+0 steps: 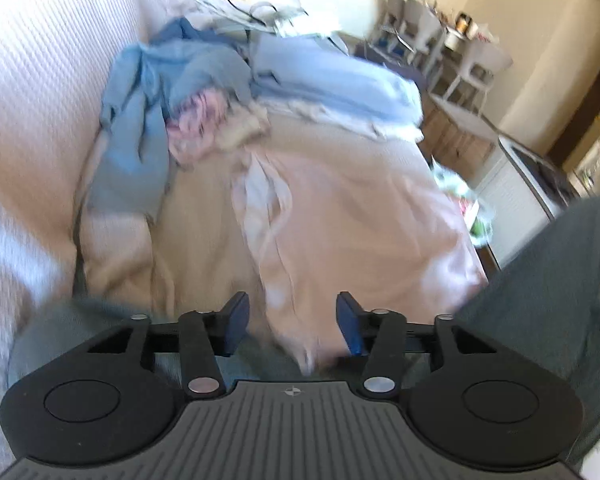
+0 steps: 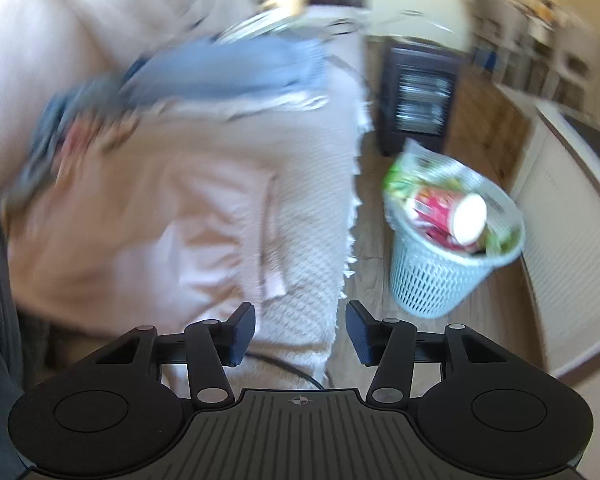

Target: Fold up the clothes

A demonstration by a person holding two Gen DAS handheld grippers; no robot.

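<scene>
Both grippers, left (image 1: 293,322) & right (image 2: 300,332), half open, nothing held. Pink garment (image 1: 340,216) lies flat on sofa just ahead. Grab its near corners w/ both, fold away evenly. Unfolded pile (image 1: 172,92) beyond.

Right gripper (image 2: 300,330) open over pink garment (image 2: 148,232), blurred; full wastebasket (image 2: 440,280) beside sofa, apparently.

Clothes pile (image 1: 188,92) on sofa (image 1: 40,60)
</scene>
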